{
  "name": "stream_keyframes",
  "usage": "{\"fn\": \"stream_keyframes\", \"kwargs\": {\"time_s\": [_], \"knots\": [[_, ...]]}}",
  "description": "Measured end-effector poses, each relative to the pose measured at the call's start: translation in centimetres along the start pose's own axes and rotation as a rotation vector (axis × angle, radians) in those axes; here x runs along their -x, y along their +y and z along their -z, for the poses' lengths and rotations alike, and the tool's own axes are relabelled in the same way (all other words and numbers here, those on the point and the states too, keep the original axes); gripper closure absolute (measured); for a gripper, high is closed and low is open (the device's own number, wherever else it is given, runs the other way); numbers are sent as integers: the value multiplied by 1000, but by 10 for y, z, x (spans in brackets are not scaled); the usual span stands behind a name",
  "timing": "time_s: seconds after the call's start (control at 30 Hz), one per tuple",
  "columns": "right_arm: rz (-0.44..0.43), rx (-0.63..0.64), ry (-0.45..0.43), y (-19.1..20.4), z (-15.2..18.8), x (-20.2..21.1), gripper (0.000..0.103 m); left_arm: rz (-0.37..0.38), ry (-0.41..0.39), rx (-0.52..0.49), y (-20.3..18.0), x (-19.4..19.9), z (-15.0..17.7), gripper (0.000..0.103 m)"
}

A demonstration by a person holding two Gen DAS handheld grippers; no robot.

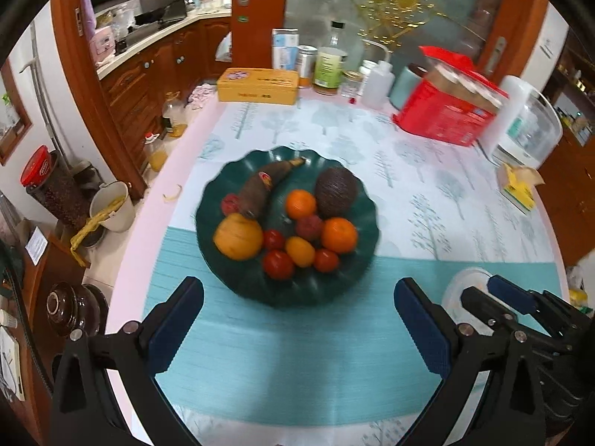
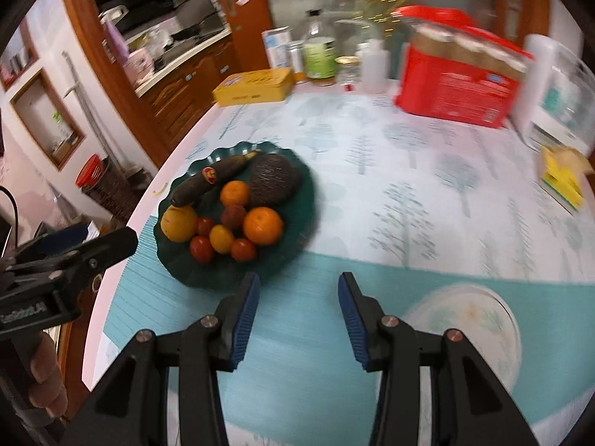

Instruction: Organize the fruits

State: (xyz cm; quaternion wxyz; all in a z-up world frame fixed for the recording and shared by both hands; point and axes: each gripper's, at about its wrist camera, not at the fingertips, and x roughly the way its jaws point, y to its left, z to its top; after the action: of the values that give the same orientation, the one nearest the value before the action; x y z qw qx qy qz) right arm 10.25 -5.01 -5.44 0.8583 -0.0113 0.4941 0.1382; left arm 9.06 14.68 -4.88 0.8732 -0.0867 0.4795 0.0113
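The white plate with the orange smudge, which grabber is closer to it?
Right. The right gripper hovers just beside the white plate; the left gripper sits farther off, in front of the green fruit dish.

Dark green scalloped plate (image 1: 230,282), orange mandarins (image 1: 339,235), red tomatoes (image 1: 278,264), brown banana (image 1: 260,186). Teal striped mat (image 1: 297,364); white tablecloth (image 1: 427,186), grey-blue tree print.

Right claw (image 2: 299,319): blue pads apart, nothing between them, over a teal placemat (image 2: 297,371) on the table (image 2: 427,156). Dark green scalloped plate (image 2: 305,200), ahead and left: dark banana (image 2: 212,182), avocado (image 2: 273,178), two oranges (image 2: 263,225), yellow fruit (image 2: 179,223), small red and yellow tomatoes (image 2: 221,238). Clear round lid (image 2: 465,327), right. Left claw (image 2: 93,245), at left edge. Red box (image 2: 461,81) and yellow tin (image 2: 253,85), far side.
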Motion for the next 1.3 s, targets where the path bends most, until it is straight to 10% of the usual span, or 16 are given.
{"fn": "stream_keyframes", "kwargs": {"time_s": [0.57, 1.3], "knots": [[165, -74, -148, -21, 34, 107, 38, -31, -86, -112, -66, 75, 31, 1], [154, -85, -131, -29, 31, 99, 36, -40, -70, -111, -78, 58, 25, 1]]}}
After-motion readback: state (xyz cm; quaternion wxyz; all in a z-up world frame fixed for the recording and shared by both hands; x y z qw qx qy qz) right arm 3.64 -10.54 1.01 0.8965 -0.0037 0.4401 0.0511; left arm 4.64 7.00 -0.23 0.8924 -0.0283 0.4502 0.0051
